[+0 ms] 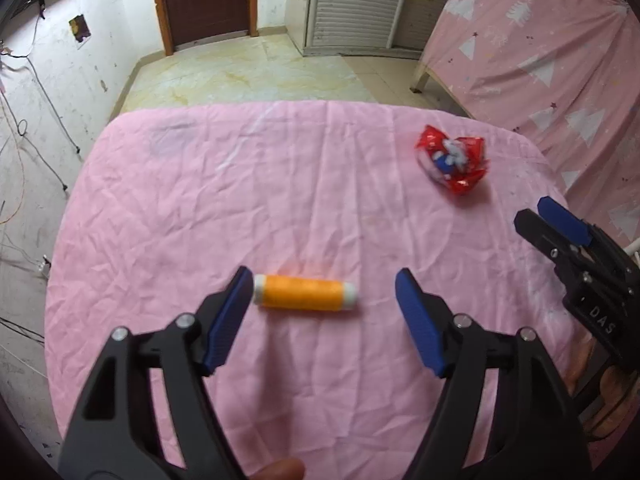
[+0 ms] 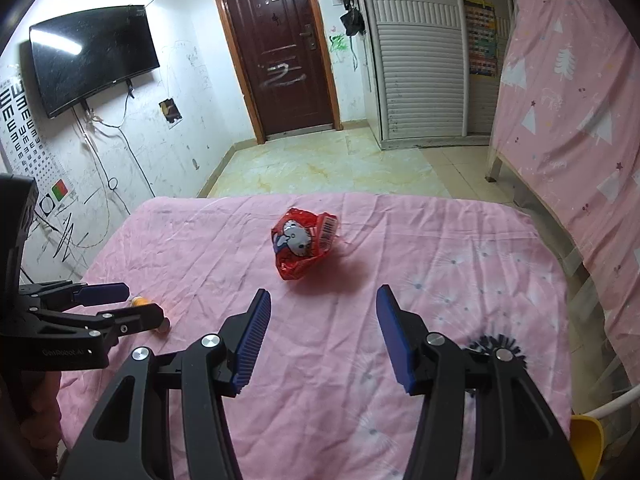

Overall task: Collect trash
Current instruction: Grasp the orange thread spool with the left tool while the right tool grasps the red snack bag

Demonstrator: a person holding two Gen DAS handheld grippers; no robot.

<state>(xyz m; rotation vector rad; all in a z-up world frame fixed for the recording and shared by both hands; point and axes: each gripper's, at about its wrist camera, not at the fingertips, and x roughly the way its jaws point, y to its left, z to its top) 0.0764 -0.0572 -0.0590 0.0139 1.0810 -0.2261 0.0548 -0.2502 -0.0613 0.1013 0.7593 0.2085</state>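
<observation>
The left gripper (image 1: 324, 292) tilts steeply down over the near part of the desk (image 1: 208, 200), its blue pads (image 1: 416, 320) spread wide. An orange thread spool (image 1: 305, 293) lies on its side between them: its left end sits just beside the left pad, and the right pad stands clear of it, so nothing is gripped. A fingertip shows at the bottom edge of that view.

The right gripper (image 2: 322, 320) slants down more gently near the desk's right edge, its jaws partly apart and empty, with bare pink cloth between the pads (image 2: 394, 344).

Beyond it, toward the far edge and well apart from the spool, sits a crumpled red snack wrapper (image 2: 306, 242), glossy, printed with a white cartoon cat and a barcode, resting loose on the wrinkled pink cloth.
</observation>
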